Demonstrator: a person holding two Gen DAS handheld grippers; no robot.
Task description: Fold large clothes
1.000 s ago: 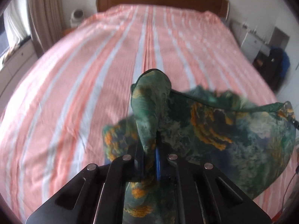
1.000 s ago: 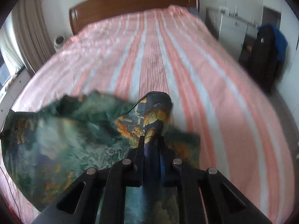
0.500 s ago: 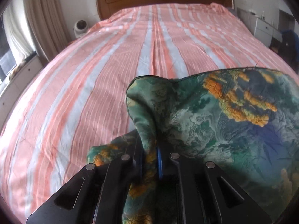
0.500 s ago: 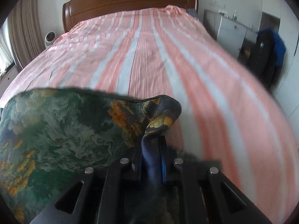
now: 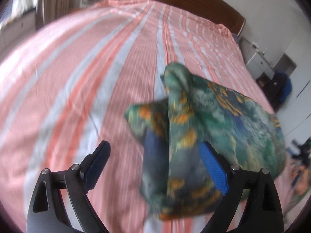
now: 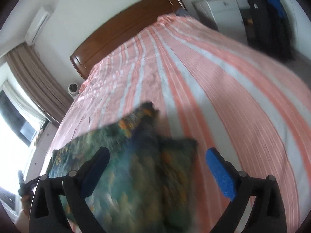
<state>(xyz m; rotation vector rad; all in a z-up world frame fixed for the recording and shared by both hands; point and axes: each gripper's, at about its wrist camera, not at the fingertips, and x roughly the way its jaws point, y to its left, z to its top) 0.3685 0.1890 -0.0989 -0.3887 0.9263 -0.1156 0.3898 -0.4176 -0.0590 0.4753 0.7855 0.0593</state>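
**Both claws released, garment between the fingers**

Left claw (image 5: 155,155) and right claw (image 6: 157,161) are spread wide, gripping nothing. The green patterned garment (image 5: 213,128) sits blurred directly ahead on the near bed (image 5: 77,77), its length spanning left–right, equally reachable.

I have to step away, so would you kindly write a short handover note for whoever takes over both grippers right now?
Left gripper: open, holding nothing.
Right gripper: open, holding nothing.
The green patterned garment is between the spread fingers in both views, blurred, over the striped bed; whether it has landed is unclear.
Done: both grips let go.
Left: check how it lies, smooth it, fold further if needed.
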